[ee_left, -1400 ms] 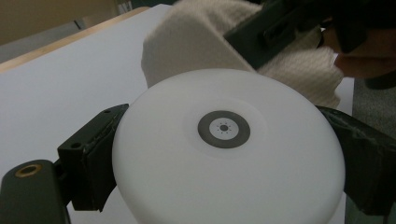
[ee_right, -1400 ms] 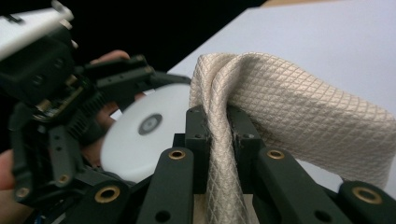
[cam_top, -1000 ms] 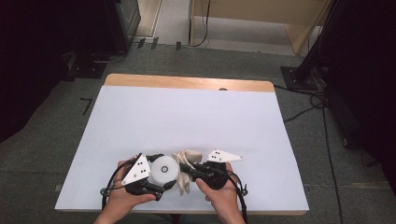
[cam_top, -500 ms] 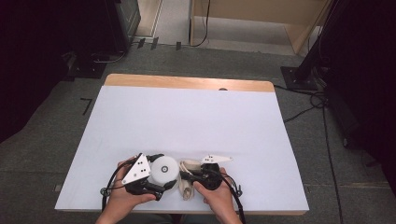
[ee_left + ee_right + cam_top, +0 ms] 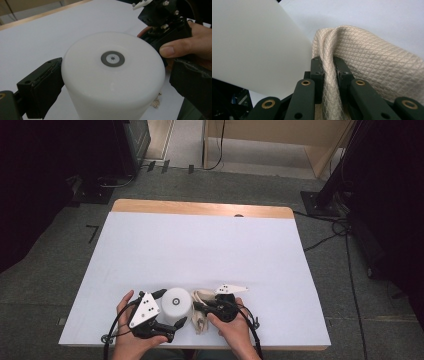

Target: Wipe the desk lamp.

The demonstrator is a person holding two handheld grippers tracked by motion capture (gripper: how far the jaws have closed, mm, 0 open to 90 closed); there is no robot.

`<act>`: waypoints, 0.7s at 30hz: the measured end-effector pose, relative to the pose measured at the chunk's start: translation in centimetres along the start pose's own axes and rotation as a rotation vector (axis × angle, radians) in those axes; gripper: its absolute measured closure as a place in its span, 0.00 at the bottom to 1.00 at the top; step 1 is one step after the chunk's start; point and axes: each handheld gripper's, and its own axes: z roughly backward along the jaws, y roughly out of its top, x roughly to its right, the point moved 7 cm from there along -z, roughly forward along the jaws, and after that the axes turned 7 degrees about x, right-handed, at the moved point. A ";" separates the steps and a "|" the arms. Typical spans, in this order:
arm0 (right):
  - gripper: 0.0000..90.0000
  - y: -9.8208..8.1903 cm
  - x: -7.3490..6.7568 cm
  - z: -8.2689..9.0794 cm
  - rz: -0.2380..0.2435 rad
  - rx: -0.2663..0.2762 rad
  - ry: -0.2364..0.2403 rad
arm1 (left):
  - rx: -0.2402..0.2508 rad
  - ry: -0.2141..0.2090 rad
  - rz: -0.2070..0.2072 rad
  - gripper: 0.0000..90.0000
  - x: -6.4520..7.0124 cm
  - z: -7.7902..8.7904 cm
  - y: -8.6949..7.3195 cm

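Since the earlier frame the right claw (image 5: pixel 200 309) has sunk, lowering the cloth (image 5: pixel 201 312) it pinches to the worktop (image 5: pixel 210 245). The left claw (image 5: pixel 172 309) clamps the white cylinder (image 5: pixel 177 302) beside it. Advisable: keep both grips steady, wiping gently. The cloth is cream, diamond-quilted, bunched.

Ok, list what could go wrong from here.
1. The right tool pinches only a fold of the cream cloth; a pull might slip it free.
2. The cloth lies close beside the white cylinder; dragging it could nudge or tip that.
3. The left tool brackets the cylinder near the table edge.
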 end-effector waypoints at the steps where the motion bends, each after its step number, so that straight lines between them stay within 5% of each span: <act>1: 0.89 0.1 0.0 0.0 0.000 0.002 -0.001 | -0.015 0.020 0.021 0.01 0.1 -0.2 -0.2; 5: 0.89 0.2 0.0 0.1 0.010 0.002 -0.006 | -0.031 0.100 0.060 0.05 0.1 -0.6 -0.9; 9: 0.89 0.3 0.0 0.0 0.009 0.007 -0.007 | -0.041 0.120 0.050 0.07 0.2 -1.1 -1.3; 21: 0.89 1.1 0.3 1.7 -0.003 0.064 -0.030 | -0.045 0.008 -0.028 0.10 -1.4 -2.4 -0.5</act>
